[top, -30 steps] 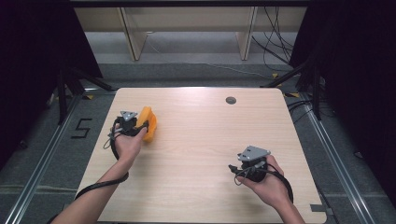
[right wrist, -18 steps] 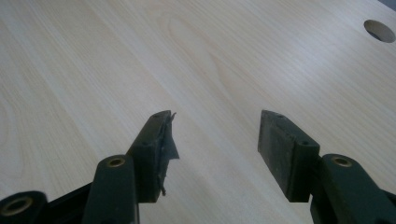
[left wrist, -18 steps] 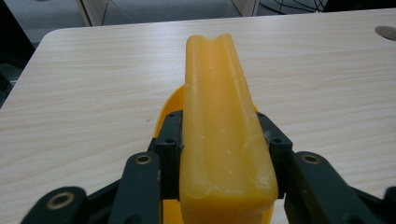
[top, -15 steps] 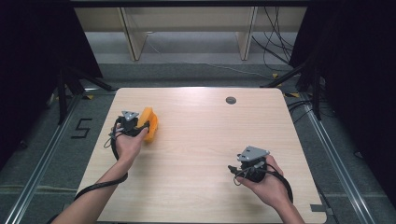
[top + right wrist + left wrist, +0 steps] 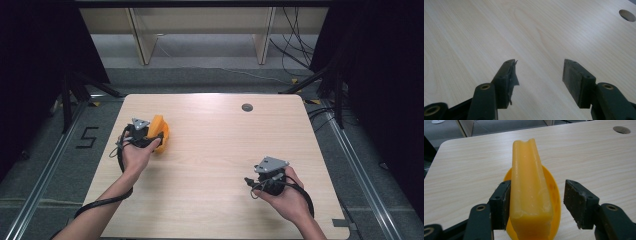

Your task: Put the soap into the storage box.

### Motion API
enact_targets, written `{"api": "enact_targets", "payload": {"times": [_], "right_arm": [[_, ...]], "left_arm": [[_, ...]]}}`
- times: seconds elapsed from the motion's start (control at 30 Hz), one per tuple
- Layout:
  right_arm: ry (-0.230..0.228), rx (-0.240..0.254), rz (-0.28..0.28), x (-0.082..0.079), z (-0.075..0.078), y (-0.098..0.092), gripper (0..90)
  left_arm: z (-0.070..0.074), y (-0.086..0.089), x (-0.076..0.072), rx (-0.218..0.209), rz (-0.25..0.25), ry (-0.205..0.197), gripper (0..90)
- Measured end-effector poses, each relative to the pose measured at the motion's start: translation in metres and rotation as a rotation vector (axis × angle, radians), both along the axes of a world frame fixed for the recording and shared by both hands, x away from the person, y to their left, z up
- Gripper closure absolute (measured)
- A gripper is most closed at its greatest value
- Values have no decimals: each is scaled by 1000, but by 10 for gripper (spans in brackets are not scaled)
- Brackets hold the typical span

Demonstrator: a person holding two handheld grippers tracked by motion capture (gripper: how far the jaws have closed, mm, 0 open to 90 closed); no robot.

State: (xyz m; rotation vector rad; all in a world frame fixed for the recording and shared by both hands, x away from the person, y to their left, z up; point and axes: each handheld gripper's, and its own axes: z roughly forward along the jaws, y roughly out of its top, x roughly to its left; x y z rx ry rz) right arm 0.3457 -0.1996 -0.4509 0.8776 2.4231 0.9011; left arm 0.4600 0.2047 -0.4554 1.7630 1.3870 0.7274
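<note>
An orange plastic piece with a long grooved bar over a rounded yellow dish lies at the table's left side. My left gripper straddles its near end, and its jaws have just been opening. The left pad lies against the bar, while the right pad stands clear of it. In the high view a hand holds the left gripper right beside the piece. My right gripper rests low over bare wood at the front right, with its jaws wide open and nothing between them.
The wooden table has a round cable hole near its far edge, seen also as the hole ahead of the right gripper. Cables trail from both grippers. Shelf legs and floor rails stand around the table.
</note>
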Motion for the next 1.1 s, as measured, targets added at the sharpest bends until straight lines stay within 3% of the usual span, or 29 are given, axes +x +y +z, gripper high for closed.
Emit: {"api": "enact_targets", "payload": {"times": [0.57,0.83,0.93,1.0,1.1], "right_arm": [[1,0,-3,0,1,-1,444],[-9,7,-9,0,1,-2,444],[-8,11,-13,0,1,-2,442],[-11,8,-4,1,2,-3,442],[-22,19,-14,1,2,-3,442]], "left_arm": [[24,20,-21,-68,-68,-15,354],[34,34,-39,-53,-108,-12,348],[34,45,-46,-49,-153,-13,345],[33,54,-52,-30,-143,-14,345],[31,65,-58,-48,-140,-18,345]]}}
